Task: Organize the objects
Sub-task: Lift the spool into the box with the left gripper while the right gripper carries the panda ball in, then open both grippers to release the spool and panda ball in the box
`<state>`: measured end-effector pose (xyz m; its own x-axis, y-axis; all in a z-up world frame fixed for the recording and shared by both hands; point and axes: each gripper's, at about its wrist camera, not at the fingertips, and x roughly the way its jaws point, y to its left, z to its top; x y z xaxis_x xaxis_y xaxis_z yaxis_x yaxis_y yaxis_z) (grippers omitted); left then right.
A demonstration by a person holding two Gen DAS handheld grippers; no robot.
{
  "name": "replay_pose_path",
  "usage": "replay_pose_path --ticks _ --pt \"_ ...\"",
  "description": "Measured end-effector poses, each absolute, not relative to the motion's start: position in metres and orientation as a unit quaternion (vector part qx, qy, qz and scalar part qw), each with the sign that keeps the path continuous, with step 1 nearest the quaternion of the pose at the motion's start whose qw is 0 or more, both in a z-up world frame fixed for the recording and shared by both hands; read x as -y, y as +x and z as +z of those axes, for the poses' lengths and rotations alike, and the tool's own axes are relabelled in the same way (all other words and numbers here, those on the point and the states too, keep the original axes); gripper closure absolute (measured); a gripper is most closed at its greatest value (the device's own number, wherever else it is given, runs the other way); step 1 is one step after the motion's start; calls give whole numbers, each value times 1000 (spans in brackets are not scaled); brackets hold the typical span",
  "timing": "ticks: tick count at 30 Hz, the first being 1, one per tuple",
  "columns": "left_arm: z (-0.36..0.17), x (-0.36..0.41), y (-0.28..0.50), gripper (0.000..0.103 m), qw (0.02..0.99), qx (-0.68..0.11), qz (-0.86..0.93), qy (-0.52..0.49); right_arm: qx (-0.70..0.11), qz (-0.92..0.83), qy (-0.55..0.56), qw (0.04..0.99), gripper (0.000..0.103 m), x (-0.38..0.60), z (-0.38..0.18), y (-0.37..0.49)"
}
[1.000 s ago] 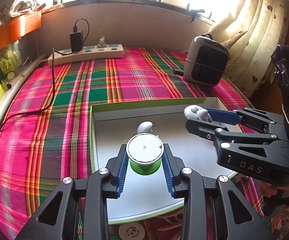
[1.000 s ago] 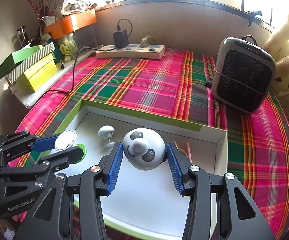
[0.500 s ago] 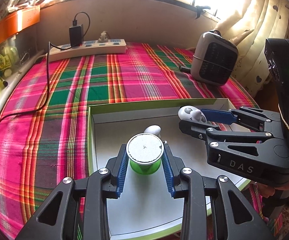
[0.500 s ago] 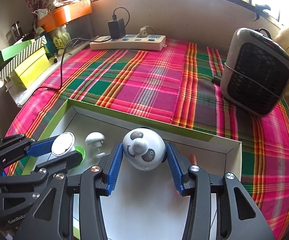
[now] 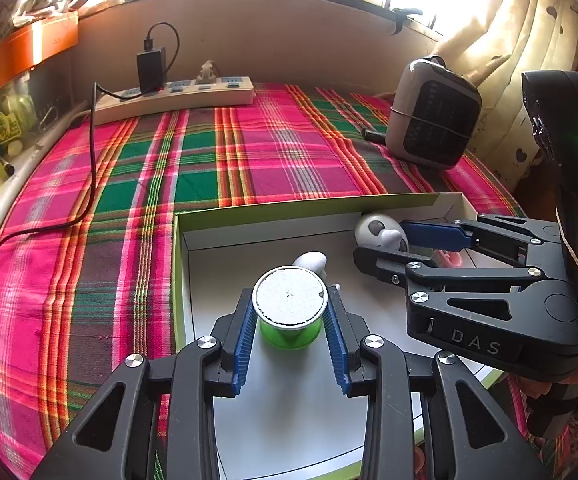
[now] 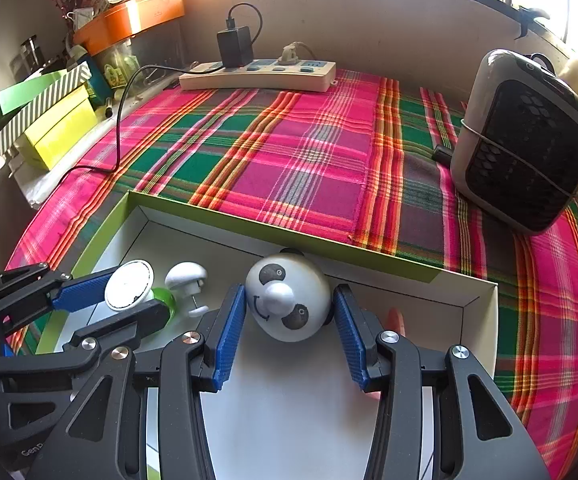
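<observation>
Woven plaid tablecloth [image 6: 309, 160], matt cloth. Shallow box [image 6: 289, 236] of smooth matt cardboard. Glossy plastic panda ball [image 6: 289, 298]. Green plastic capsule [image 5: 289, 320] with a grainy foil lid. Ribbed blue gripper pads [image 5: 245, 344], matt black plastic fingers.

I see a tabletop [image 6: 289, 168] covered by a pink, green and red plaid cloth [image 5: 249, 152]. Taking the shallow green-edged box [image 6: 249, 222] as my landmark, it sits on the cloth at the near edge, its white floor open upward. Beyond the box, against the back wall, a cream power strip [image 6: 257, 76] lies flat with a black charger [image 6: 235, 46] plugged in; its black cable [image 6: 119, 128] trails over the cloth toward the box's left side. Right of the box and farther back, a grey heater [image 6: 525, 156] stands on the cloth, tilted slightly.
</observation>
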<state>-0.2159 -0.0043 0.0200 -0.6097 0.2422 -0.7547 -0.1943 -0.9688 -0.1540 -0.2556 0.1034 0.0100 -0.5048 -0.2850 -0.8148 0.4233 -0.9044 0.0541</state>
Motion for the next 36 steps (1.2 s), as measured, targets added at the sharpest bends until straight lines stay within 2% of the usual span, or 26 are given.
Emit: replay_pose_path --ticks 18,36 --pt "20 3 -218 70 120 23 897 -425 -83 -862 459 200 56 -100 8 -257" --pt "19 2 -221 64 119 21 897 -426 -72 -865 458 191 54 -102 8 -256"
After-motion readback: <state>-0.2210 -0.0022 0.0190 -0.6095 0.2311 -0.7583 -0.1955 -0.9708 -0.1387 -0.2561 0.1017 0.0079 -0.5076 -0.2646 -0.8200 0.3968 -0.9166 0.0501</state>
